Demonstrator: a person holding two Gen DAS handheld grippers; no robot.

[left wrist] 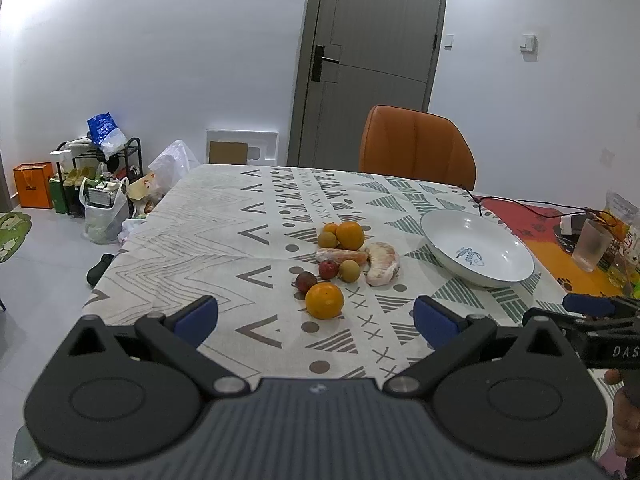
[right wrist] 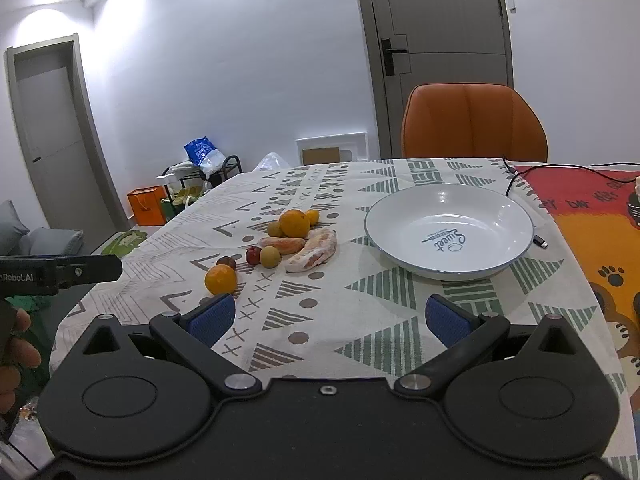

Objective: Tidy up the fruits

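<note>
Item: dining table (left wrist: 192,216) under a patterned tablecloth, catalogued left to right. Left gripper (left wrist: 316,318): jaws released and wide apart, blue pads clear of the cloth, holding nothing, aimed at the fruit. Fruit cluster, mid-table, well left of the plate: nearest, one large orange (left wrist: 324,300) standing alone at the front; just behind it a dark red fruit (left wrist: 306,282) and a brighter red fruit (left wrist: 328,269), with a tan round fruit (left wrist: 349,271) just beside the latter; behind these a peeled orange-pink segment (left wrist: 342,256) lying flat; to its right a curved peeled pomelo wedge (left wrist: 383,264), pale pink, its near end close to the tan fruit; at the back a second large orange (left wrist: 350,235), flanked by a small brownish fruit (left wrist: 327,239) and a small orange (left wrist: 330,227) that is partly hidden. Right of the cluster: white plate (left wrist: 516,248), shallow, blue-rimmed, printed lettering in its well, no fruit in it, resting on the cloth apart from the wedge. Right gripper (right wrist: 327,320): jaws likewise released and spread, nothing between them, pointed between cluster and plate. Behind the table: orange chair (left wrist: 416,146) and grey door (left wrist: 372,52). Far right: a black cable (right wrist: 516,172) running past the plate over a red and orange mat (right wrist: 592,224).
</note>
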